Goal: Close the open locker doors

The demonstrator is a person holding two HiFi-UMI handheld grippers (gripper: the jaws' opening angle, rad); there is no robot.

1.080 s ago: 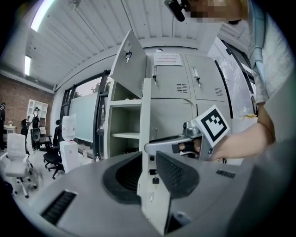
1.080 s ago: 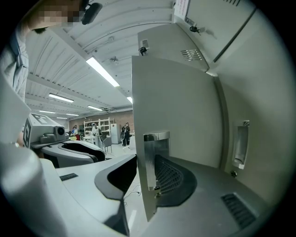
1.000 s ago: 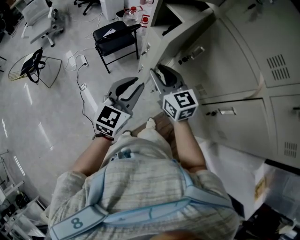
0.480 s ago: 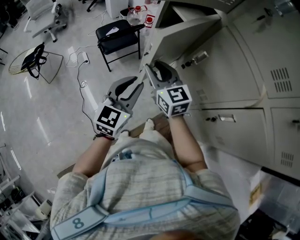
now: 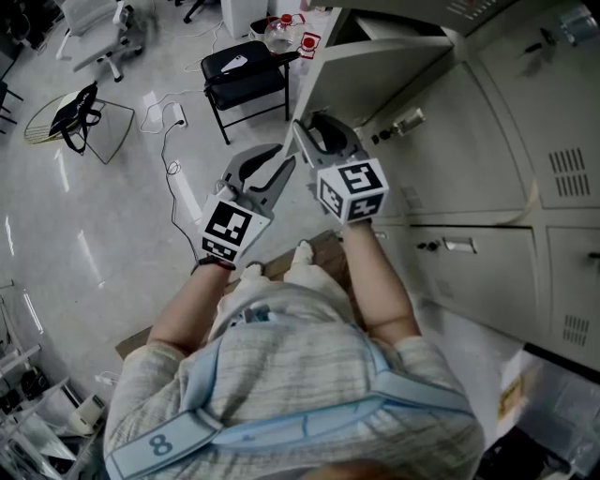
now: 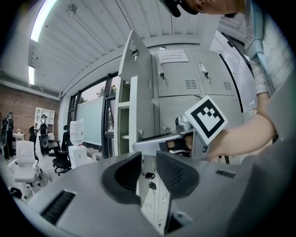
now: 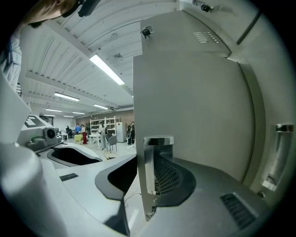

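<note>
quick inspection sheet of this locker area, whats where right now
surface: pale glossy floor; cardboard piece by the person's feet.
job's things: open locker door swung out from the bank; neighbouring locker doors closed.
clutter: black chair, clear jug, black bag.
grippers: right gripper jaws clamped on the open door's edge; left gripper jaws apart, holding nothing.
cables: white power strip and dark cable loose on the floor.
surroundings: white office chair at top left; nothing else seen clearly.
</note>
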